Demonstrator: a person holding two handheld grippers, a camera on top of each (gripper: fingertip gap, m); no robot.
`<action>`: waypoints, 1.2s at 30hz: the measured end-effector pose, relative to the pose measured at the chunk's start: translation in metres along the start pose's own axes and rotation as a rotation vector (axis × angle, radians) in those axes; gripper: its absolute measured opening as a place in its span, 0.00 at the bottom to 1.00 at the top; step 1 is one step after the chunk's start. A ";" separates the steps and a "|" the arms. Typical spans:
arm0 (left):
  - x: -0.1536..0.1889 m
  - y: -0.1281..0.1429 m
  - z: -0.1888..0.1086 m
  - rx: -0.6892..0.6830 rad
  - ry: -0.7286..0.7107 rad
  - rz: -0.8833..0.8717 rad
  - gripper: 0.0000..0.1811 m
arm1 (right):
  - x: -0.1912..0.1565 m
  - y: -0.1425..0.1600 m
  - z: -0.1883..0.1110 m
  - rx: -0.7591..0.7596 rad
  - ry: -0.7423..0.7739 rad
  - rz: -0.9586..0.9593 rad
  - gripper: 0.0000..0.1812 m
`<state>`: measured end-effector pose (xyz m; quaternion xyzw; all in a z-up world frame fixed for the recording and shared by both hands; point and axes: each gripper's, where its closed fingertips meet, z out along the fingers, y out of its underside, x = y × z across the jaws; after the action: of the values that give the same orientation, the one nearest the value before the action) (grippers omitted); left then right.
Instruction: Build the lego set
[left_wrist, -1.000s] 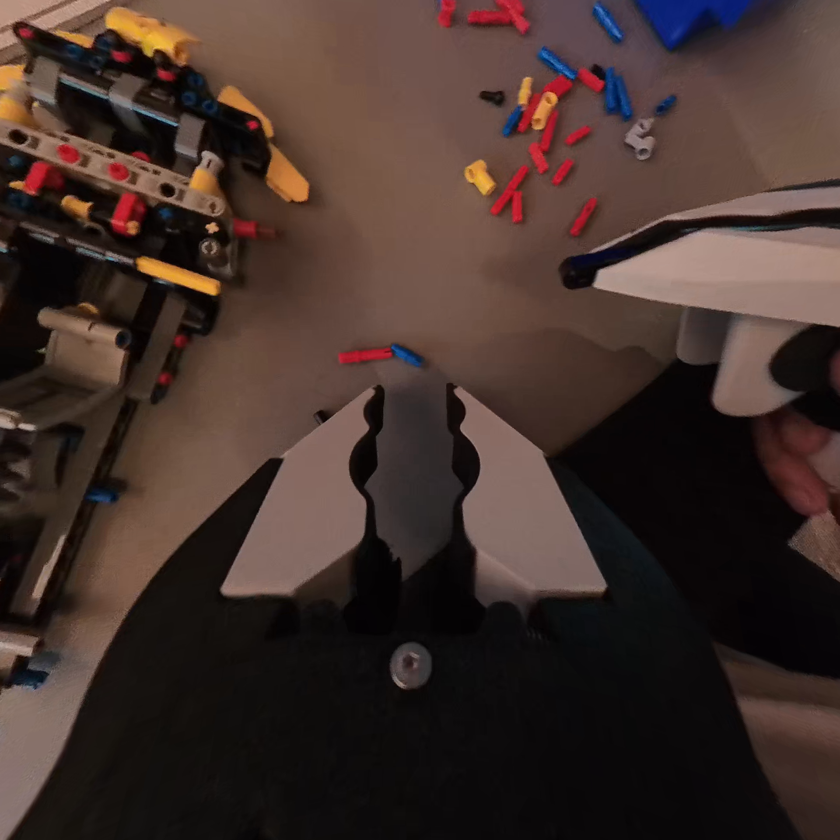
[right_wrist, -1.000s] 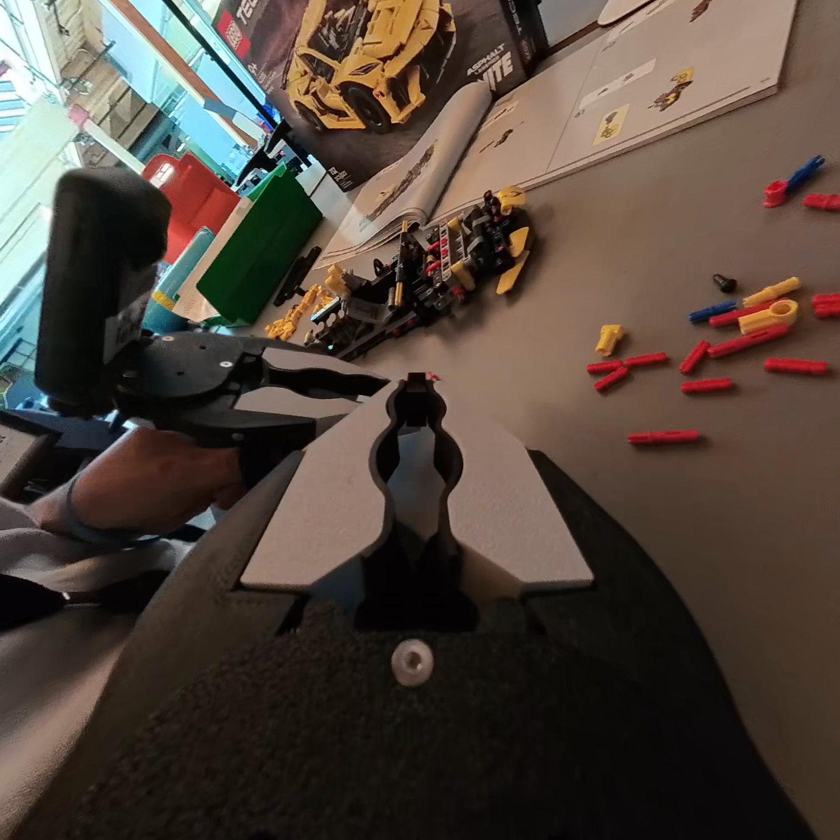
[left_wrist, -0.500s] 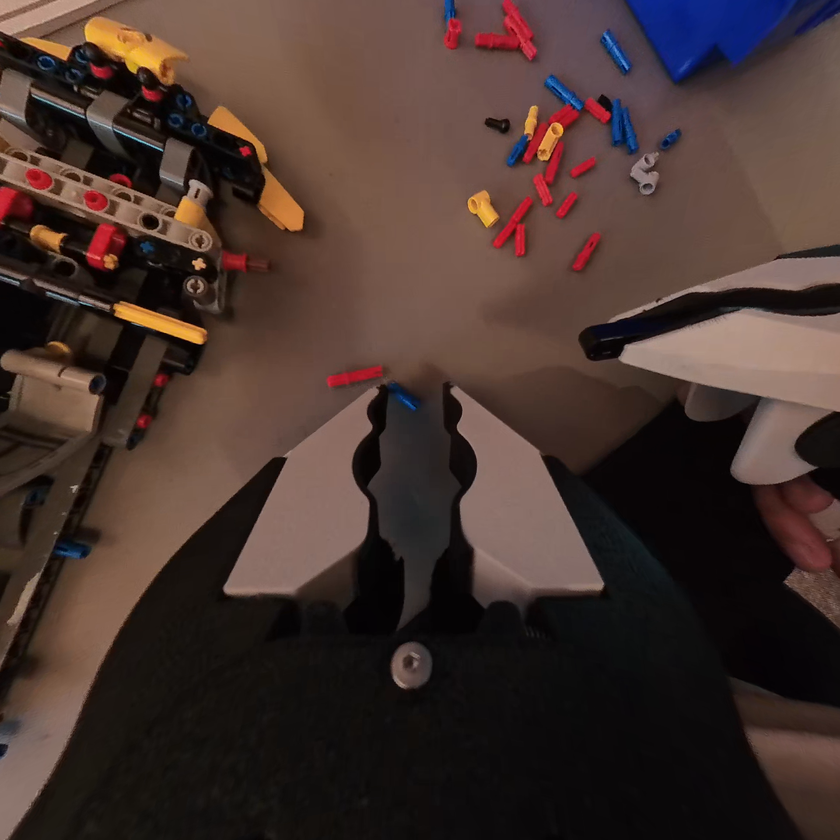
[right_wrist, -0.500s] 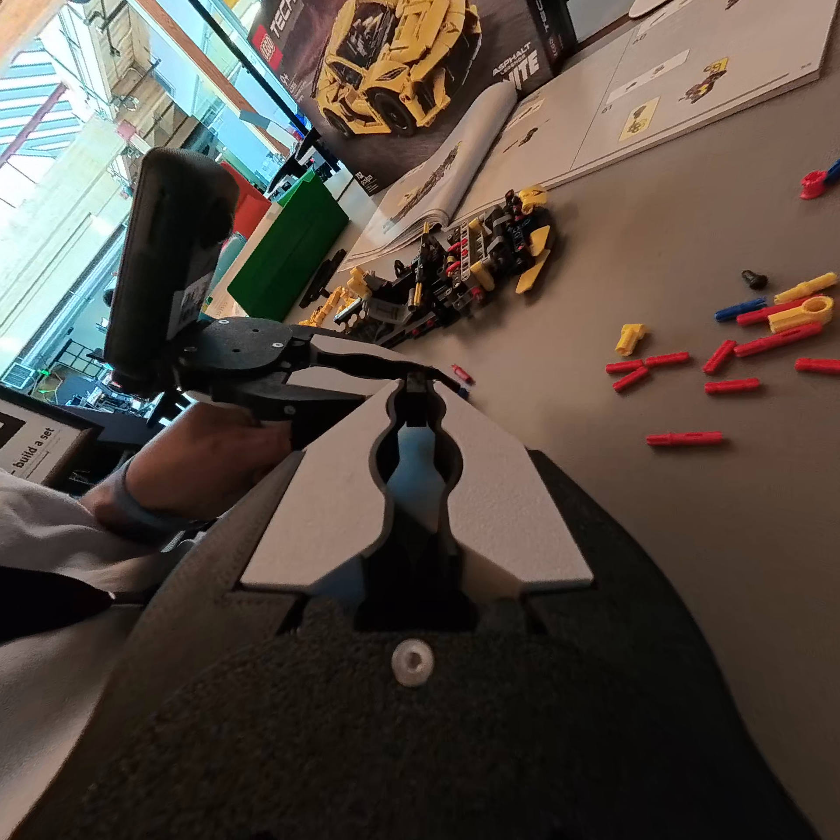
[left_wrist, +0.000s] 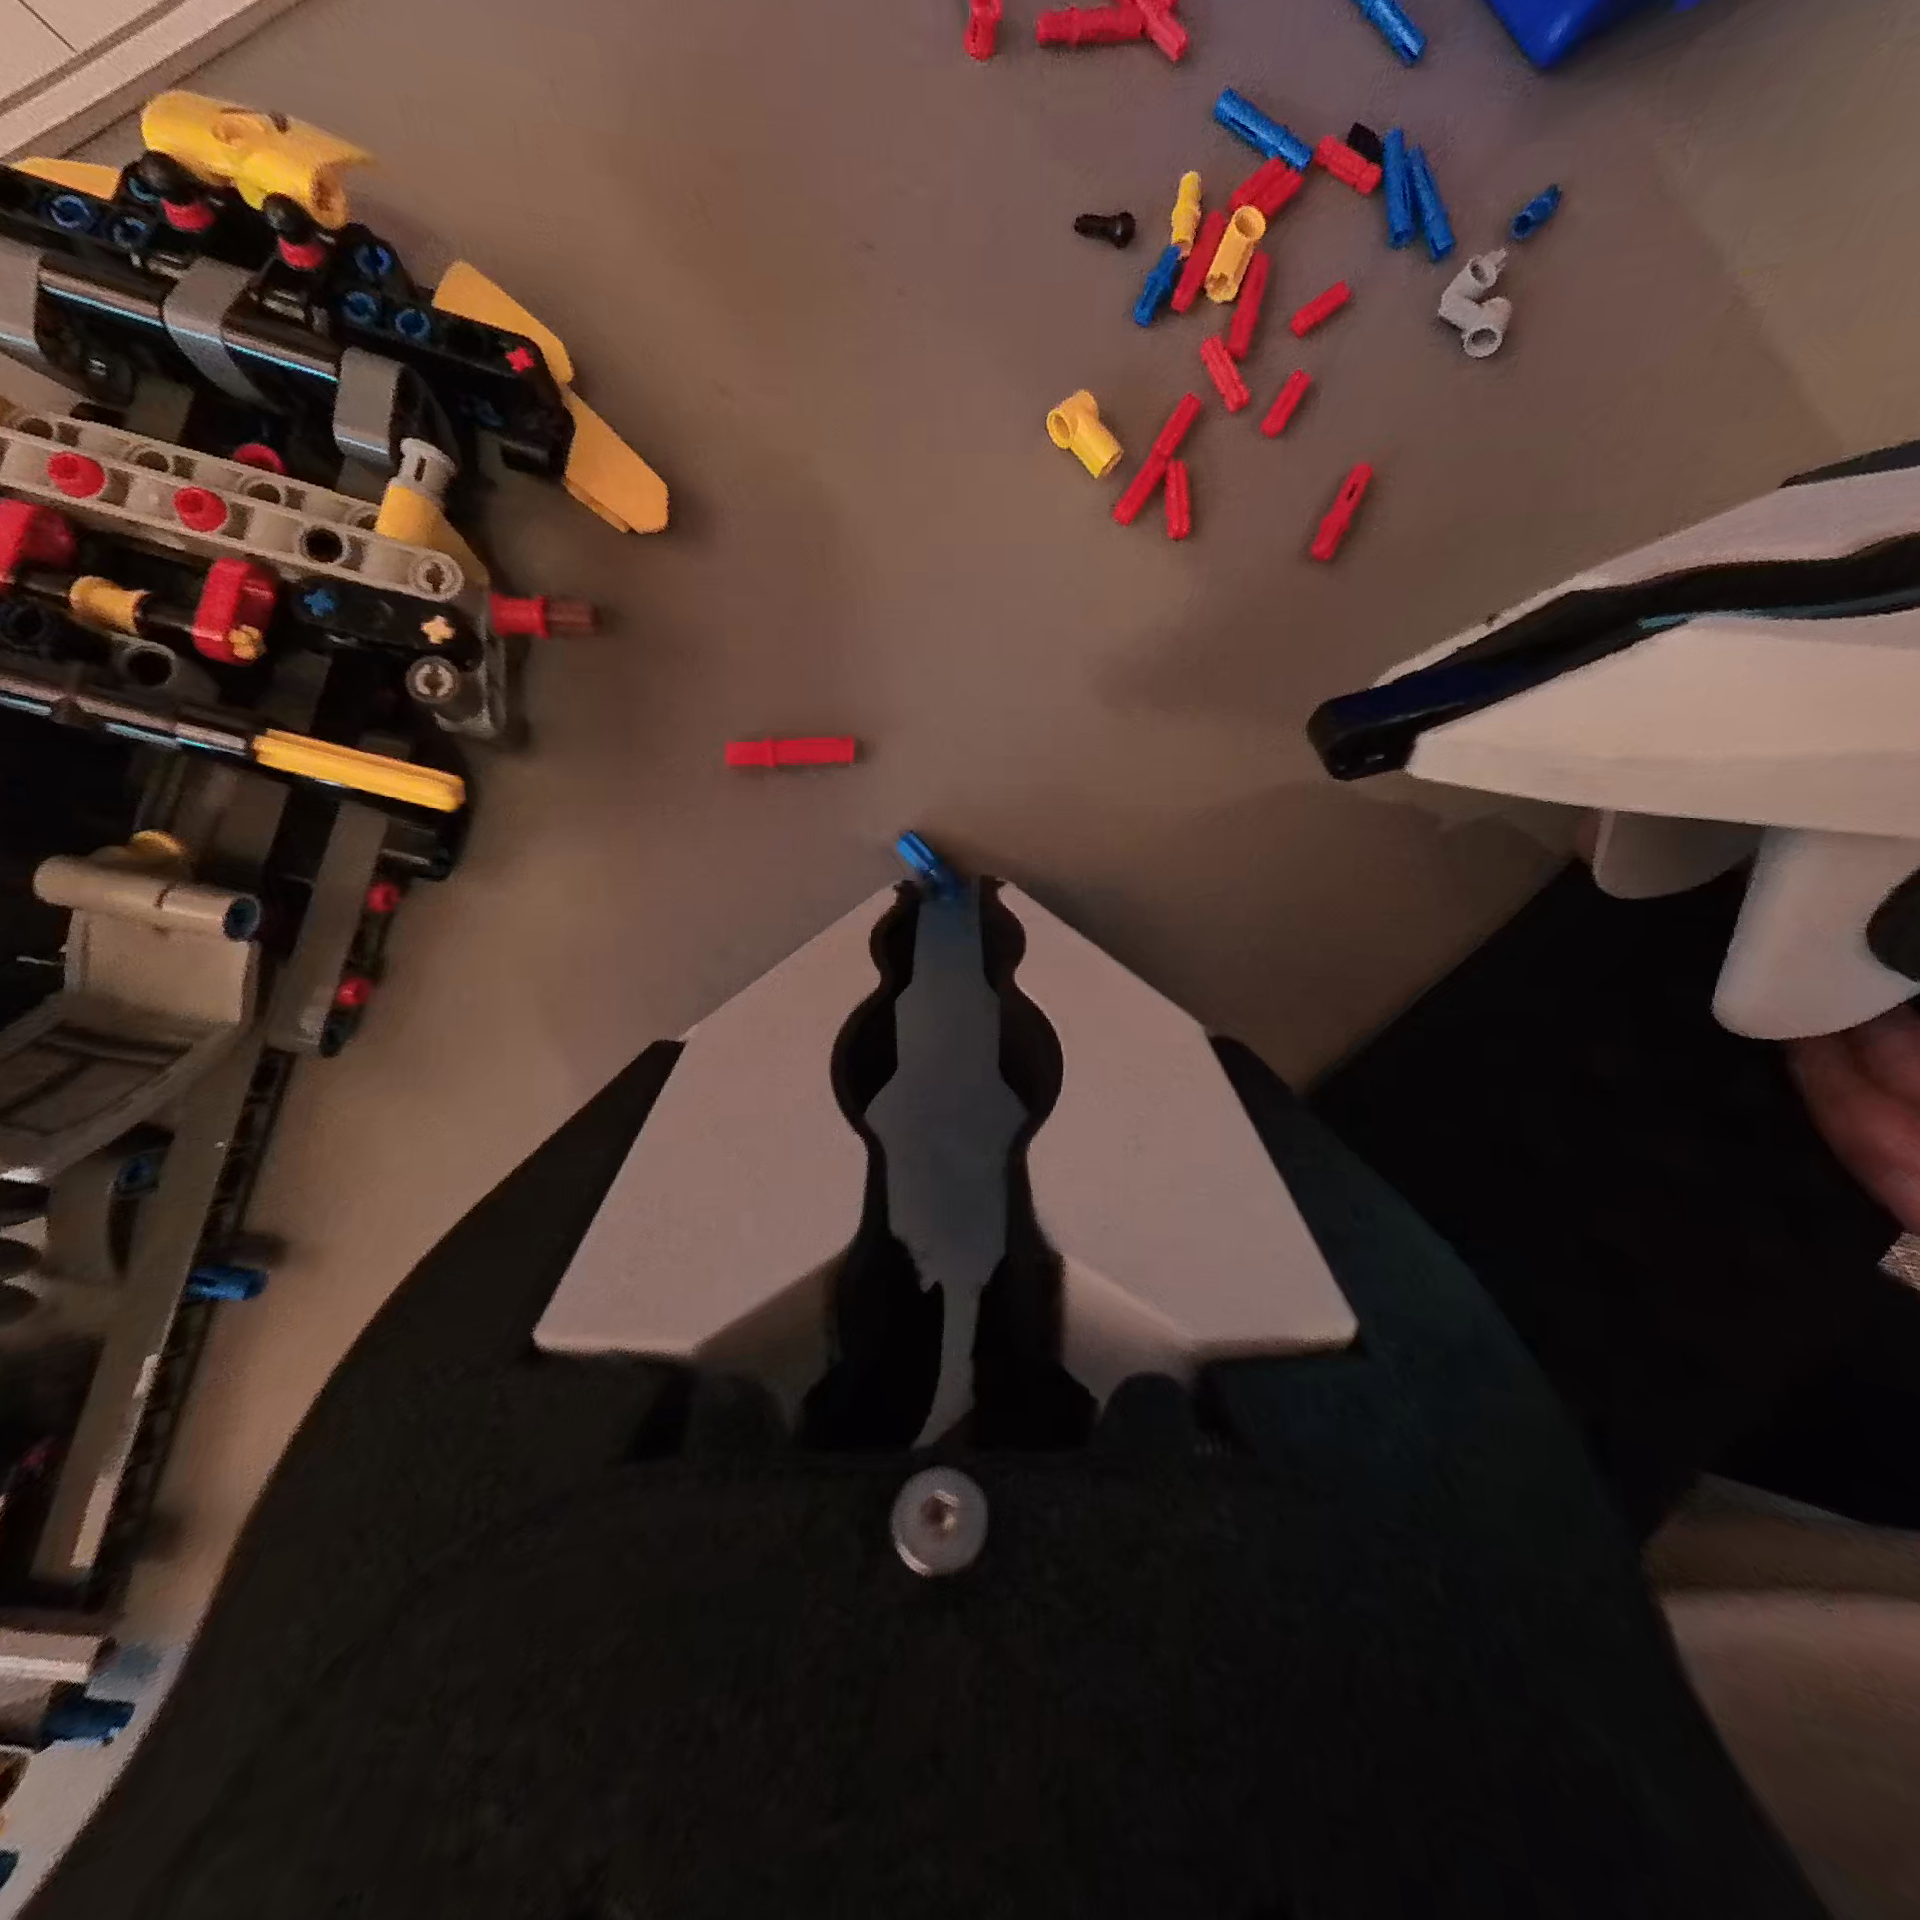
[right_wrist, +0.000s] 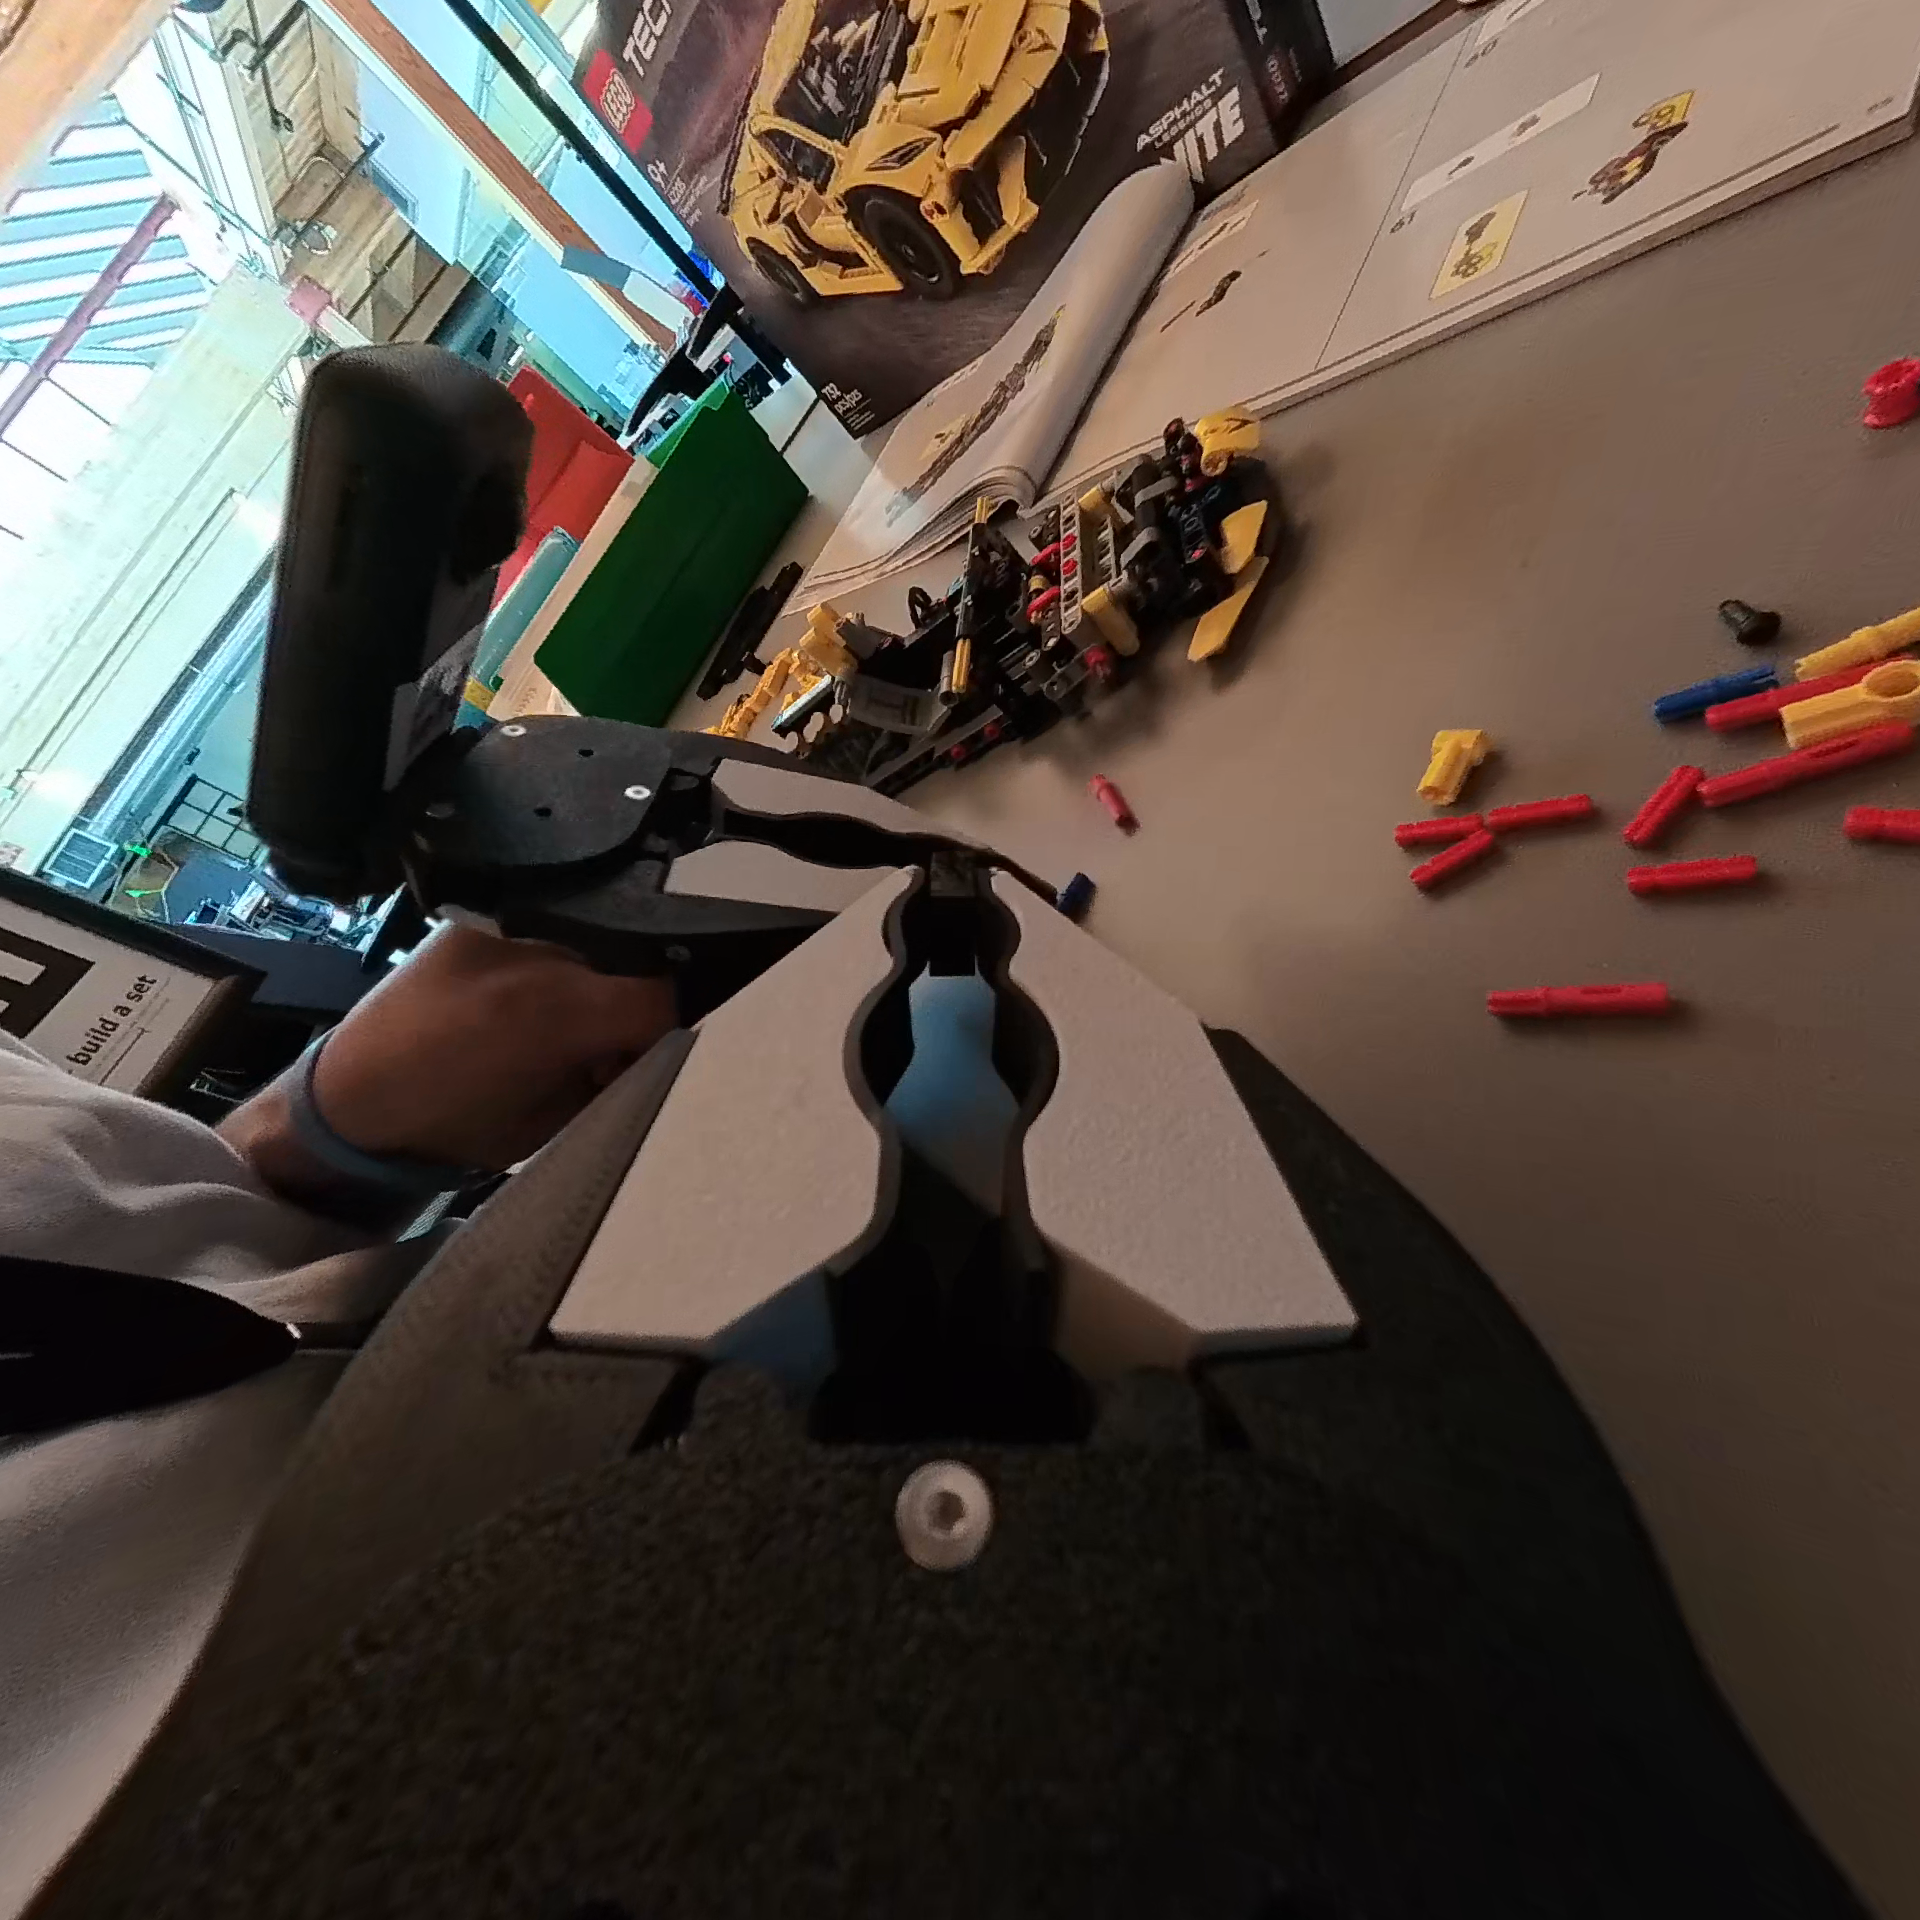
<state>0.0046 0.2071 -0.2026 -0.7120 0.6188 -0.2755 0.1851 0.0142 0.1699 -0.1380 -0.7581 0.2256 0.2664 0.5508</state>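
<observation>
grey tabletop (left_wrist: 883, 468) strewn with pegs (left_wrist: 1236, 343); bright windows (right_wrist: 125, 343) behind

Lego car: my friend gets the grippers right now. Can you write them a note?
Left gripper: jaws shut on a blue pin, low over the table.
Right gripper: jaws close together with a small dark shape between the tips. I can't tell if it is a piece.
Things: the half-built car is to the left, a lone red pin lies just ahead, the loose pins are farther off, and the open instruction book is behind the car.
Done: chassis partly built.
Left: probably fit the blue pin, then keep following the book.
</observation>
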 end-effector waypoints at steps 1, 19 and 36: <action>0.001 0.000 0.000 0.000 0.006 0.000 0.08 | 0.000 0.000 0.000 0.001 0.000 0.000 0.04; 0.005 0.004 0.000 -0.027 0.071 0.304 0.03 | 0.001 0.002 0.001 -0.017 0.006 0.008 0.04; 0.017 -0.051 -0.118 0.422 0.843 -0.322 0.03 | -0.059 -0.036 0.044 0.128 -0.222 -0.371 0.04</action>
<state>-0.0278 0.2085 -0.0768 -0.5721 0.4526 -0.6839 0.0140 -0.0141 0.2250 -0.0845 -0.7160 0.0367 0.2275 0.6590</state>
